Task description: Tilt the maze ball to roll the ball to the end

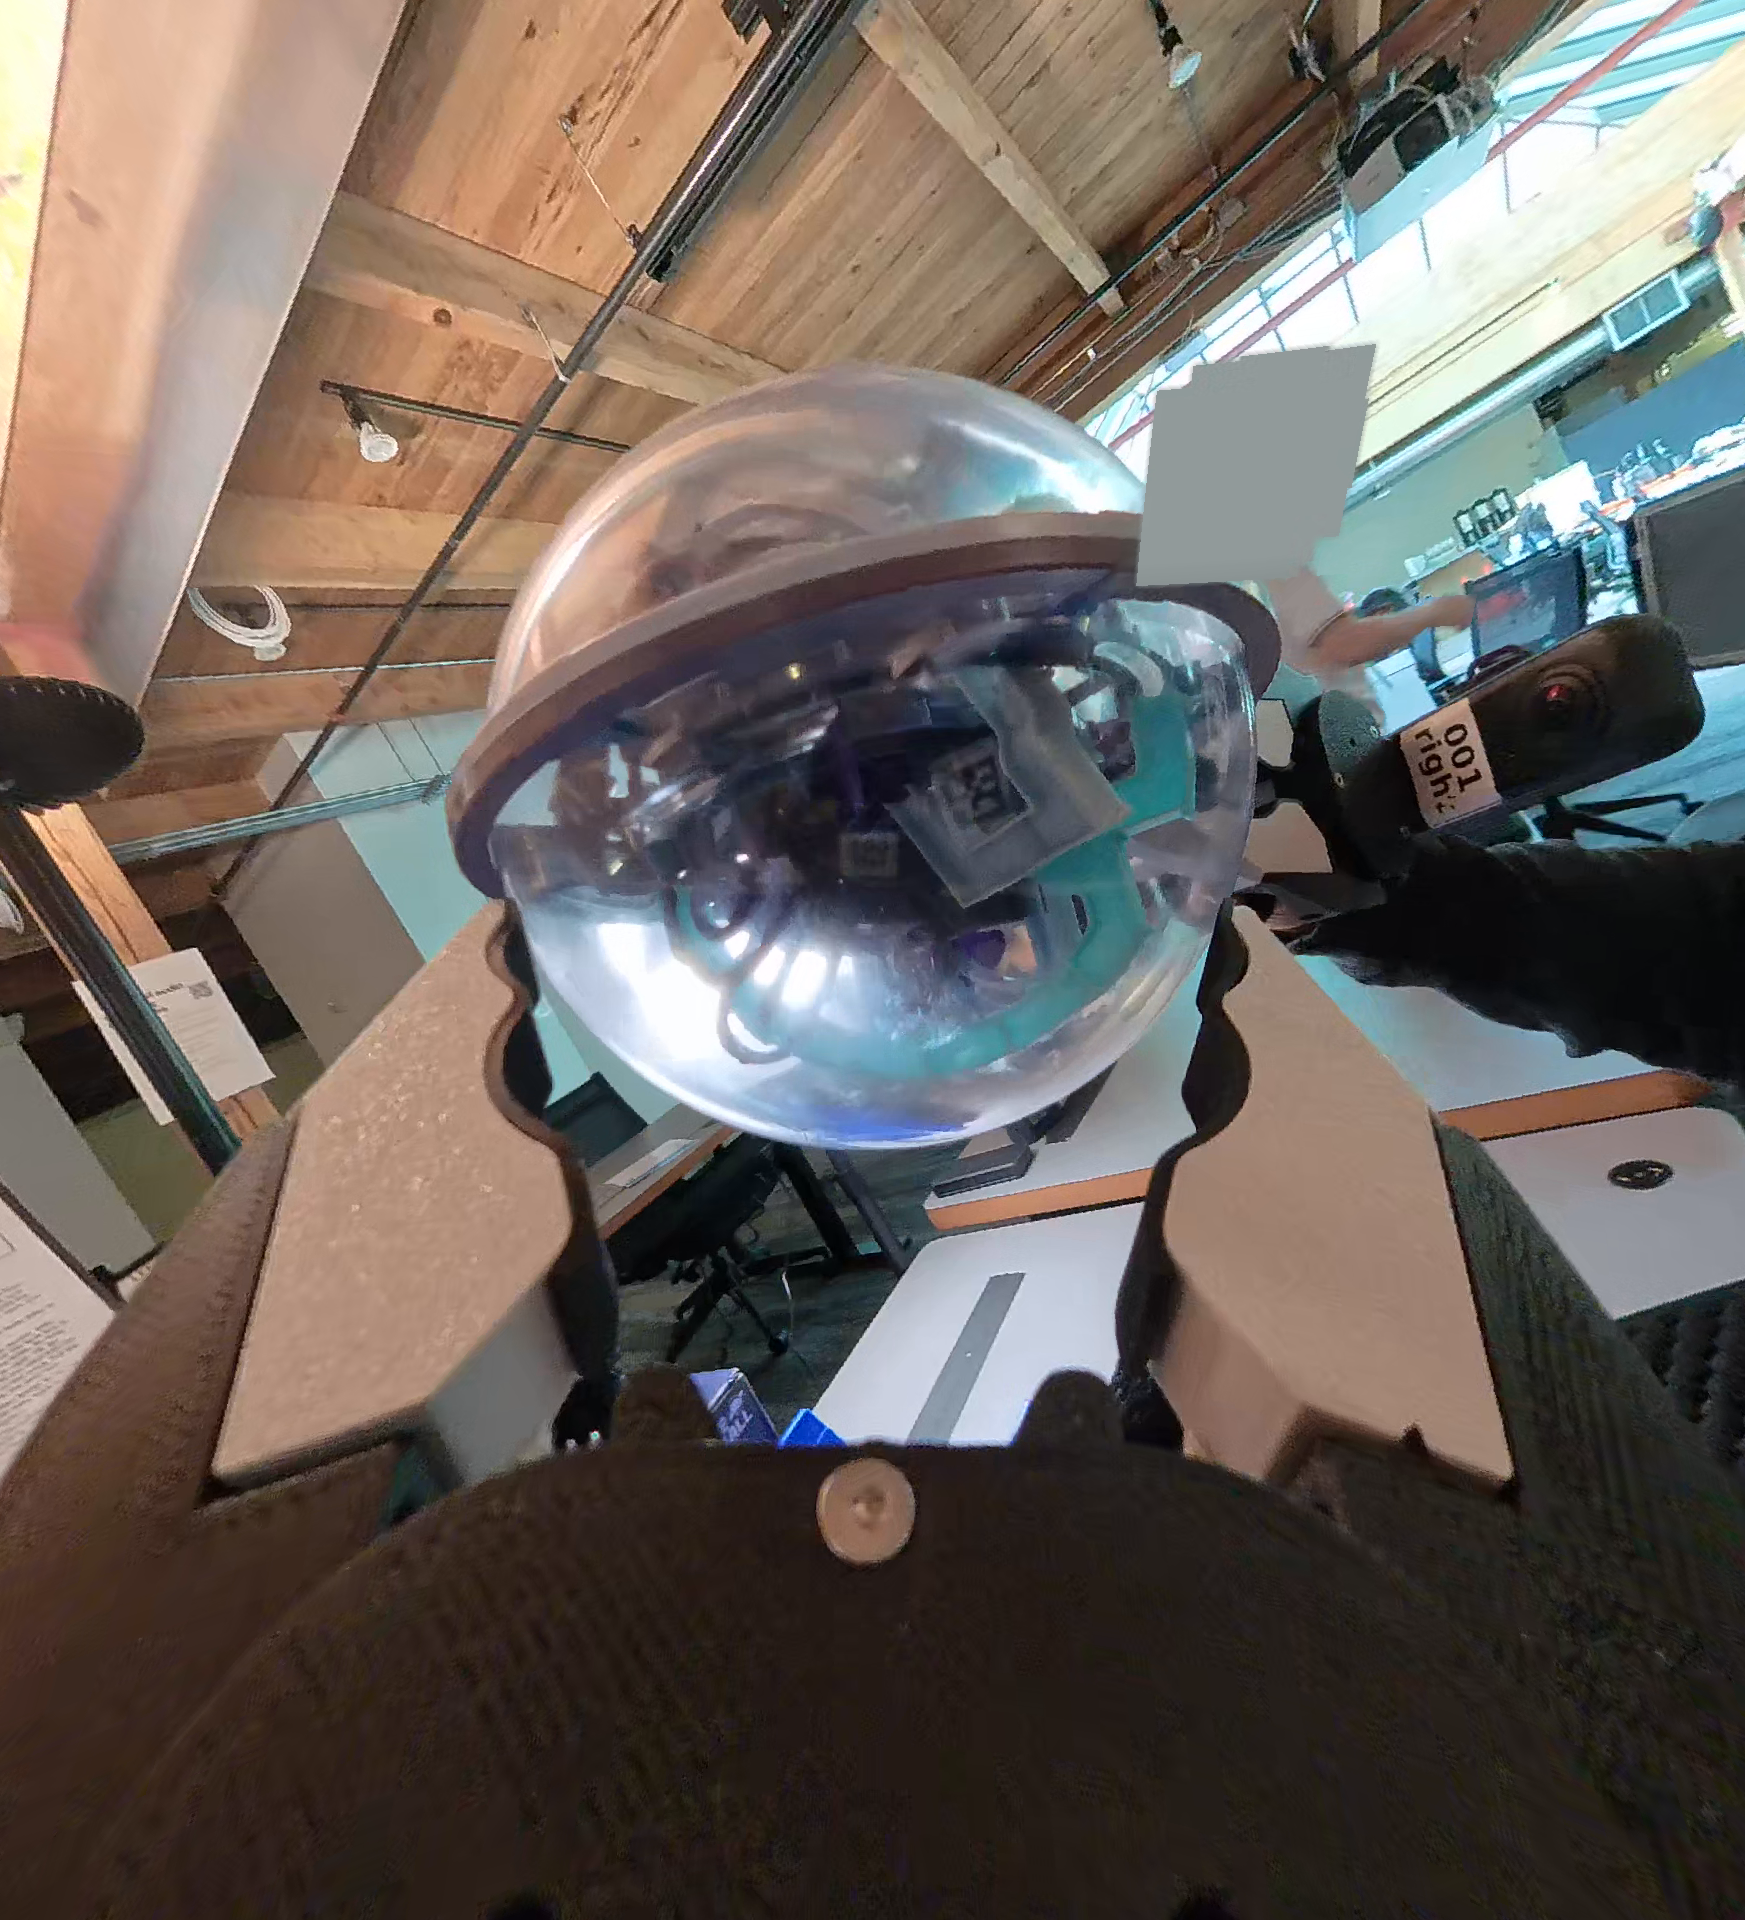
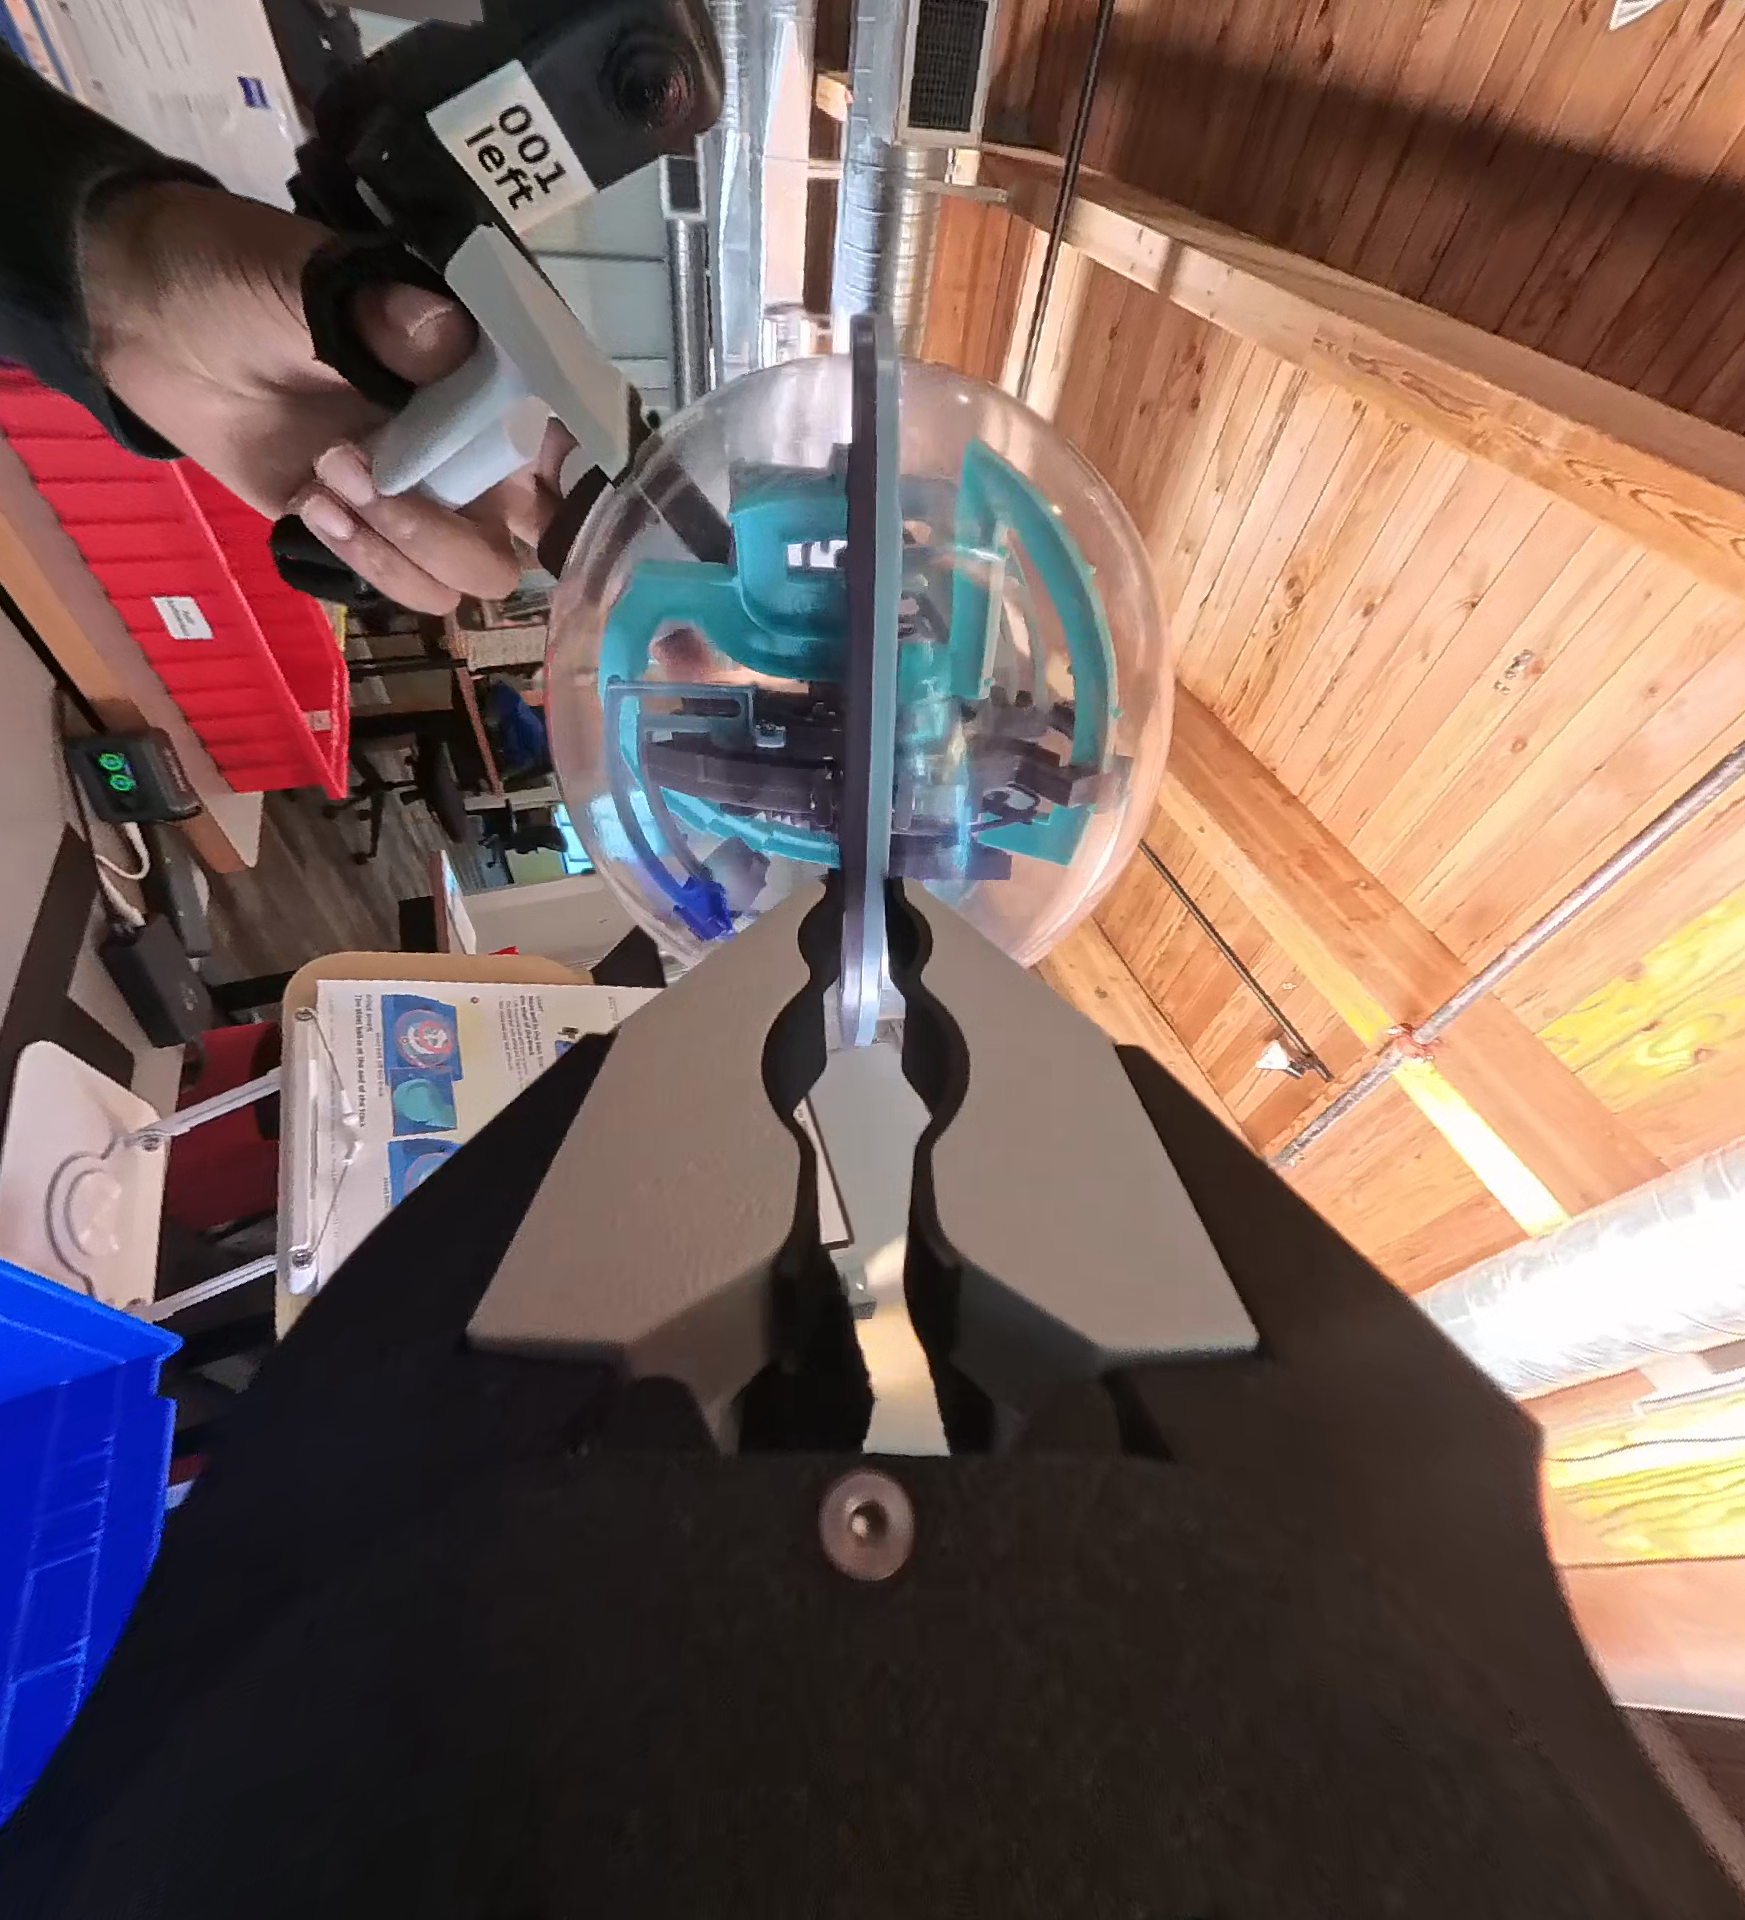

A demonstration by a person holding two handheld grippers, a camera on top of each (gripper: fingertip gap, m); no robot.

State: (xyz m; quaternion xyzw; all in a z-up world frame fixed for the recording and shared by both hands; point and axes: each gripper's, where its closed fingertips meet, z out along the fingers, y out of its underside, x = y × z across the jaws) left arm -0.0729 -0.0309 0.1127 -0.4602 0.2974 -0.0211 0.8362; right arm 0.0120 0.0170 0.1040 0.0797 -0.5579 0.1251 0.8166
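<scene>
The maze ball (image 1: 847,769) is a clear sphere with teal and dark tracks inside and a flat dark rim (image 1: 743,613) round its middle. It is held up in the air, against the wooden ceiling. My left gripper (image 1: 863,966) grips the sphere from below, one finger (image 1: 400,1143) on each side. My right gripper (image 2: 860,920) is shut on the rim's tab (image 2: 863,997), with the sphere (image 2: 1013,644) just beyond its tips. The right gripper's body also shows in the left wrist view (image 1: 1533,727). I cannot make out the small ball inside.
A blue bin (image 2: 16,1475) sits low left and a red bin (image 2: 193,592) farther back. An instruction sheet on a stand (image 2: 390,1101) is below the ball. White tables (image 1: 1470,1049) and a black office chair (image 1: 712,1236) lie underneath. A person (image 1: 1367,634) is far behind.
</scene>
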